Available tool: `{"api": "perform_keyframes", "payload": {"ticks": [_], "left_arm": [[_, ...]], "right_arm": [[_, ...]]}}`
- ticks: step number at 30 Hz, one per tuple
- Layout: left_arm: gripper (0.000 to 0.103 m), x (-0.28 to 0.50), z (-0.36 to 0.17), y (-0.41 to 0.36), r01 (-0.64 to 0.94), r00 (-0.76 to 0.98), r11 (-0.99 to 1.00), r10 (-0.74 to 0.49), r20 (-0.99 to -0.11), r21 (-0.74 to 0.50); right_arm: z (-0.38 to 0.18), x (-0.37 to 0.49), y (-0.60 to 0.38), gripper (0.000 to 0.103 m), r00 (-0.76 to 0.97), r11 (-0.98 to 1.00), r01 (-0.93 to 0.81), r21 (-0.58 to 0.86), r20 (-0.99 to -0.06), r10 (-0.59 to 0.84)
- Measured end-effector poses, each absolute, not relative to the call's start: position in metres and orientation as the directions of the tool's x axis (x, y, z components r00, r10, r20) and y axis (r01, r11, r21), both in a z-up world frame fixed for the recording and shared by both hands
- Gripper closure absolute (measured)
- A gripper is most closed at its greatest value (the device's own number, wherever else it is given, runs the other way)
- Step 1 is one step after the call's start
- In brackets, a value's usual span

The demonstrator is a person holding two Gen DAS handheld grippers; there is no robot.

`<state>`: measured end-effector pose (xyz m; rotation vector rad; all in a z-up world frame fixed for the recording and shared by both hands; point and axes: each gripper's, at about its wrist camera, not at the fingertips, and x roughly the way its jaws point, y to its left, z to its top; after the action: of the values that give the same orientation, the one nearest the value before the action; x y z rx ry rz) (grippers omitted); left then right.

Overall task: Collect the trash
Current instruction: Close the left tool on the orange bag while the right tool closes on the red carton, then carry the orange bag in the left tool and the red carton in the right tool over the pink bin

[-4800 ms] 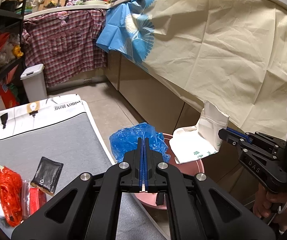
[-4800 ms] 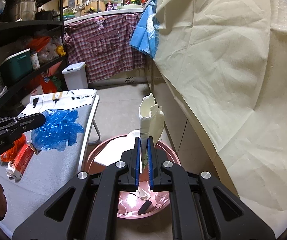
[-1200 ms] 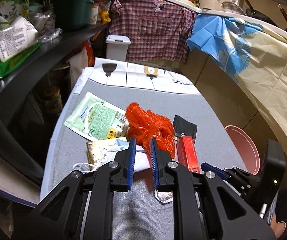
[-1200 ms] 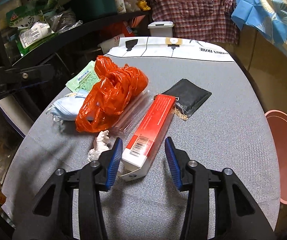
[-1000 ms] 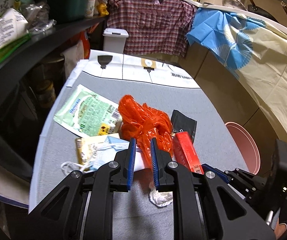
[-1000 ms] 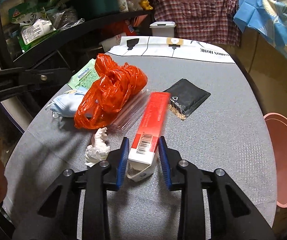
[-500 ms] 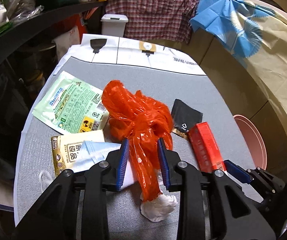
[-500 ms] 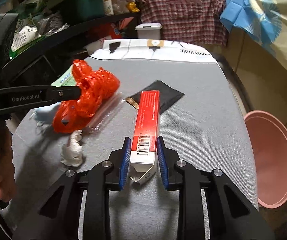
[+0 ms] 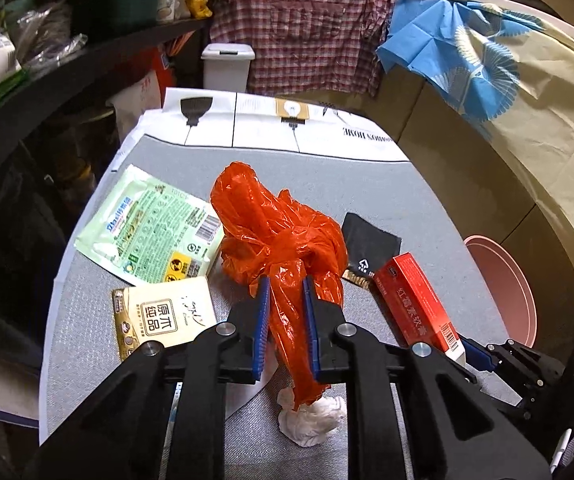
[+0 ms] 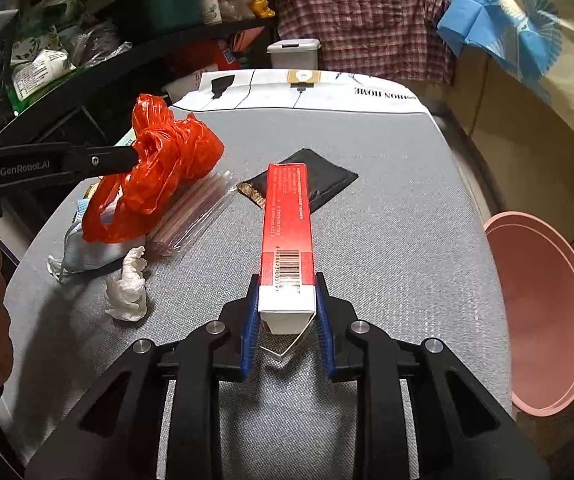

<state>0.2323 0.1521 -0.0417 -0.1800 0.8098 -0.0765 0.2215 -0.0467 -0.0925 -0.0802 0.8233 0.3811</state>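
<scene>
Trash lies scattered on the grey table (image 10: pixel 387 208), and two pieces are being picked up at once. The left tongs (image 9: pixel 283 300) have just closed on the hanging tail of the orange plastic bag (image 9: pixel 279 236), their blue pads narrowed onto the film. The right tongs (image 10: pixel 285 300) have just closed a little further and clamp the white near end of the red carton (image 10: pixel 287 216), jaws partly apart at the carton's width; its far end points toward the black pouch (image 10: pixel 319 184). Left on the table are the crumpled tissue (image 10: pixel 127 288), a face mask (image 10: pixel 87 248), a clear tube pack (image 10: pixel 191 212), a green sachet (image 9: pixel 147 228) and a tissue packet (image 9: pixel 163 320).

The step in hand looks like the grasp-and-lift before carrying. The next move probably calls for swinging both pieces over to the pink bin (image 10: pixel 543 316), which stands beside the table's right edge, and opening only once each is above its mouth; the bag is slippery and may slide out.

Nearly five seconds earlier both tongs held other pieces over the bin, a blue bag and a white paper bag. A second ago the carton lay askew between open right jaws, and the left tongs hovered above the orange bag
</scene>
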Motion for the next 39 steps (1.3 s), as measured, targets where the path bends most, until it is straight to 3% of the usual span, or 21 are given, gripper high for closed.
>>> {"api": "perform_keyframes", "payload": {"ticks": [17, 39], "left_arm": [[0.087, 0.201, -0.009, 0.137, 0.039, 0.744, 0.987, -0.133, -0.655, -0.156], [0.087, 0.170, 0.021, 0.097, 0.121, 0.787, 0.986, -0.167, -0.593, -0.117]], "right_arm": [[-0.050, 0.195, -0.079, 0.078, 0.720, 0.948, -0.315, 0.041, -0.640, 0.267], [0.054, 0.173, -0.180, 0.078, 0.831, 0.964, -0.264, 0.030, -0.500, 0.243]]}}
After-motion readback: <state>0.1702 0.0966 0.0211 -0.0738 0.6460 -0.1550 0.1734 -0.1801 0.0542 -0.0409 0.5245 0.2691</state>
